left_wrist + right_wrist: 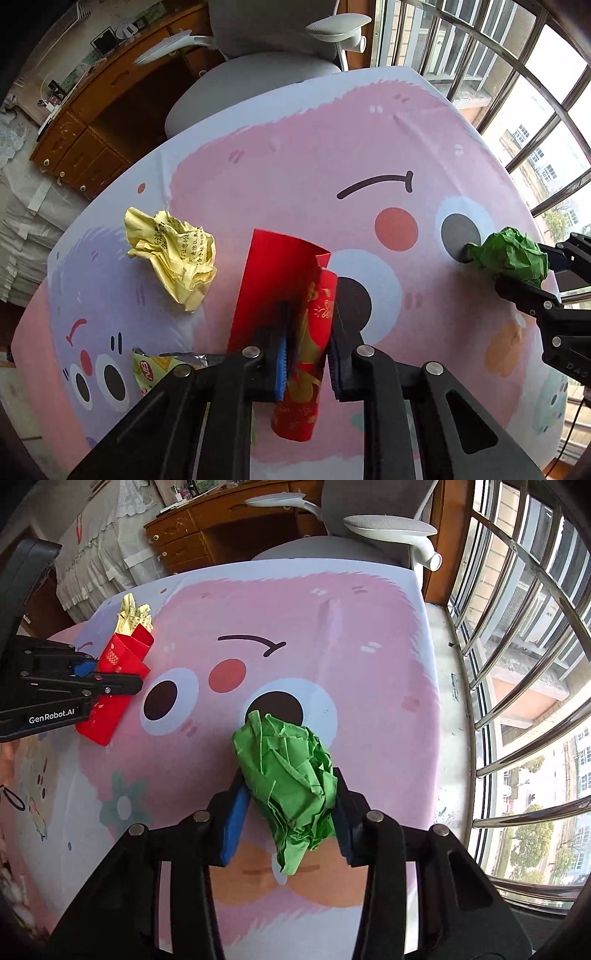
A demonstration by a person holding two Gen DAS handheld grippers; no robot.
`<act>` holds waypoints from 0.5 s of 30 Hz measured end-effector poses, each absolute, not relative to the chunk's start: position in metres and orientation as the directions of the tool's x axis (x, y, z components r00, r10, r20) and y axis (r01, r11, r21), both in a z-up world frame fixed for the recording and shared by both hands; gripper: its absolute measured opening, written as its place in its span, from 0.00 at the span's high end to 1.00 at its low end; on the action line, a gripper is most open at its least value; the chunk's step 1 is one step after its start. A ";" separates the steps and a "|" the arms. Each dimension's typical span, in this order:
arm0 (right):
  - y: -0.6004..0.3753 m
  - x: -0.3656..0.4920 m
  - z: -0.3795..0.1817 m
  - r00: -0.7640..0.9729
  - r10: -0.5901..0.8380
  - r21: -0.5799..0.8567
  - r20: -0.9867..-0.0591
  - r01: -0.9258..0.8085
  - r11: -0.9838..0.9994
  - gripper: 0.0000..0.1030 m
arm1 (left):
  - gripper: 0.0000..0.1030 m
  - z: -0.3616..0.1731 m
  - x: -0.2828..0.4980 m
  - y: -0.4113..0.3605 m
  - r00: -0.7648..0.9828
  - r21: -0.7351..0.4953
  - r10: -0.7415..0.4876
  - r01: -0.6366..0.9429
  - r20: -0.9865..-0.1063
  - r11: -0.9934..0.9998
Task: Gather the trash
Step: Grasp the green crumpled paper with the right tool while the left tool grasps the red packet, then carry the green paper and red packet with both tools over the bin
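Clamping red envelope [306, 332] in left gripper [308, 354], green paper wad [291, 779] in right gripper [288, 812]

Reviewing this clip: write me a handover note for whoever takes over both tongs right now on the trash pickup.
Left tongs: shut on the folded red paper envelope with gold print, over the cartoon-print tablecloth.
Right tongs: shut on the crumpled green paper ball.
Not yet picked up: the crumpled yellow paper with printed text to the left of the envelope, and a torn foil snack wrapper by the near-left edge.
No bin shows in either view; both held pieces have yet to be dropped off.
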State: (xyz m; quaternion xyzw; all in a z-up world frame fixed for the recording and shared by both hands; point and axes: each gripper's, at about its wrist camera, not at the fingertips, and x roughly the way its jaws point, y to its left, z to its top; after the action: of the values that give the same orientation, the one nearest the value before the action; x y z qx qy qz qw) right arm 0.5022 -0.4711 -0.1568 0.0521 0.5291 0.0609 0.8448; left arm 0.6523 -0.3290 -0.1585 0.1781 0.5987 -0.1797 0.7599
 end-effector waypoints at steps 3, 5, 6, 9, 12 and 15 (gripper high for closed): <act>-0.466 0.484 -0.150 0.435 0.172 0.175 -0.884 -0.034 0.984 0.64 | 0.85 -0.142 0.640 -0.320 0.241 0.032 -0.091 0.463 -0.966 0.886; -0.461 0.465 -0.145 0.437 0.186 0.193 -0.880 -0.029 0.981 0.64 | 0.85 -0.129 0.625 -0.316 0.251 0.010 -0.118 0.458 -0.961 0.889; -0.457 0.456 -0.141 0.437 0.195 0.204 -0.878 -0.026 0.979 0.64 | 0.85 -0.122 0.618 -0.313 0.256 0.002 -0.129 0.456 -0.958 0.890; -0.441 0.422 -0.129 0.434 0.227 0.241 -0.871 -0.025 0.970 0.64 | 0.85 -0.093 0.575 -0.296 0.269 -0.042 -0.177 0.443 -0.947 0.896; -0.416 0.384 -0.117 0.420 0.260 0.272 -0.870 -0.032 0.962 0.64 | 0.85 -0.063 0.527 -0.276 0.278 -0.091 -0.226 0.425 -0.934 0.901; -0.387 0.344 -0.106 0.399 0.281 0.292 -0.873 -0.034 0.956 0.64 | 0.85 -0.036 0.474 -0.243 0.278 -0.139 -0.267 0.407 -0.923 0.903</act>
State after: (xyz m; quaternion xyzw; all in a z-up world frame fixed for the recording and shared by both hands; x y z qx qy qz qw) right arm 0.3438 -0.3867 -0.1063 0.1144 0.5397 0.0949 0.8286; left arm 0.4736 -0.2429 -0.0362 0.0619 0.5624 -0.2115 0.7969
